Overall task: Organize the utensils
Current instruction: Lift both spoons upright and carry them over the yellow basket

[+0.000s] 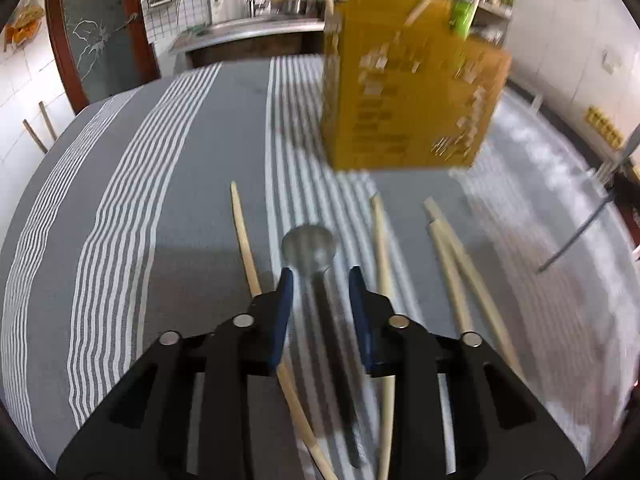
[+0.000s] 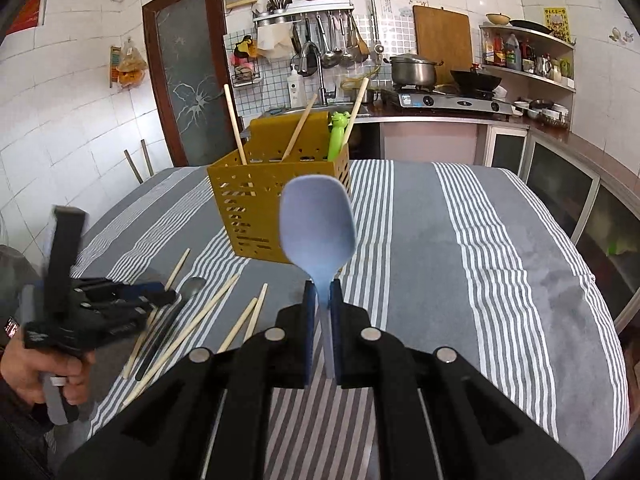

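My left gripper (image 1: 321, 280) is open over the striped cloth. A metal spoon (image 1: 308, 246) with a dark handle lies between its fingers, and the pads stand clear of it. Several wooden chopsticks (image 1: 380, 240) lie on either side of it. In the right wrist view my right gripper (image 2: 323, 292) is shut on the handle of a pale blue spoon (image 2: 318, 224), held bowl-up above the table. Behind it stands a yellow perforated utensil holder (image 2: 256, 208) with chopsticks (image 2: 234, 124) and a green frog-topped utensil (image 2: 337, 132) in it. The left gripper (image 2: 160, 296) shows low at the left.
The table (image 2: 480, 240) is covered by a grey and white striped cloth. A person's hand (image 2: 24, 364) holds the left gripper's handle at the left edge. A kitchen counter with sink, stove and pot (image 2: 412, 70) runs behind the table.
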The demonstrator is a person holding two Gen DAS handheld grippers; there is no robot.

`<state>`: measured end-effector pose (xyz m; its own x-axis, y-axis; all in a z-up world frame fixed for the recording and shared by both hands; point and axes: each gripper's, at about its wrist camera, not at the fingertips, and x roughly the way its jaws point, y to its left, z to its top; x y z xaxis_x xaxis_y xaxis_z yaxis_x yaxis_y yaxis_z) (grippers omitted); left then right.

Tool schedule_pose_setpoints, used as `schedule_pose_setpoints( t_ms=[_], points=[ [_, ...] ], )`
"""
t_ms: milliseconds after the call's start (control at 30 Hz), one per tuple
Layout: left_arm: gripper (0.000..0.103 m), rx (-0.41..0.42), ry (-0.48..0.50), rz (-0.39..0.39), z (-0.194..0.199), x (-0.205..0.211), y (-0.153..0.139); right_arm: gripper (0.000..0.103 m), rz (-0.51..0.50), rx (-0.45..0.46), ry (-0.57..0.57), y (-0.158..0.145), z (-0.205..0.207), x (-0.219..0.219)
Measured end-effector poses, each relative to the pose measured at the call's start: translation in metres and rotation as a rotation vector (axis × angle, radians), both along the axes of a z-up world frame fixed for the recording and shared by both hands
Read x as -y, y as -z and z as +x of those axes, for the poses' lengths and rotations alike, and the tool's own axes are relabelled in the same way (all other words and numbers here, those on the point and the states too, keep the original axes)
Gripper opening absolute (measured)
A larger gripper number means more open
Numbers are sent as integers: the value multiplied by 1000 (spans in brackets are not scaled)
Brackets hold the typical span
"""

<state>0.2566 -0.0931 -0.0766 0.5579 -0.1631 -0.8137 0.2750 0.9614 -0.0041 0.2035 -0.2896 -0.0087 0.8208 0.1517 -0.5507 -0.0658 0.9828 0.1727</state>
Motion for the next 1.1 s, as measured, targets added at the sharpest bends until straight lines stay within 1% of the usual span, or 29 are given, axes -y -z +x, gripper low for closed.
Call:
schedule_pose_setpoints(
  t_ms=[67,133,200,233,267,300,400,500,600,700,800,1000,1100],
  points=[
    [36,-39,-6,6,6,1,11,7,-2,5,1,-2,2,2],
    [38,-30,-16,22,10,3,15,7,1,8,2,-3,3,4],
    [37,-33,-28,20,14,4,15,8,2,12,3,-4,4,4],
    [30,-34,-32,12,16,4,16,8,3,14,3,-4,4,4],
    [16,-30,-34,12,18,3,16,7,4,17,1,-5,4,4],
    [9,-28,-30,11,19,1,15,7,2,21,2,-6,4,3],
    [8,-29,-27,-13,20,-2,12,8,1,29,0,-9,2,2],
    [8,-15,-17,-55,18,-5,4,8,-1,39,1,-13,-1,2],
    [8,30,-6,-119,12,-10,-10,8,-1,48,1,-16,-5,2],
    [8,102,-2,-165,-1,-13,-30,8,-2,58,0,-19,-8,2],
    [8,177,-6,-179,-16,-16,-51,7,-3,74,2,-24,-12,1],
    [8,264,-9,-207,-31,-22,-80,8,-11,100,-7,-33,-19,-5],
    [2,298,-10,-216,-36,-22,-93,7,-14,115,-9,-38,-22,-7]
  ],
)
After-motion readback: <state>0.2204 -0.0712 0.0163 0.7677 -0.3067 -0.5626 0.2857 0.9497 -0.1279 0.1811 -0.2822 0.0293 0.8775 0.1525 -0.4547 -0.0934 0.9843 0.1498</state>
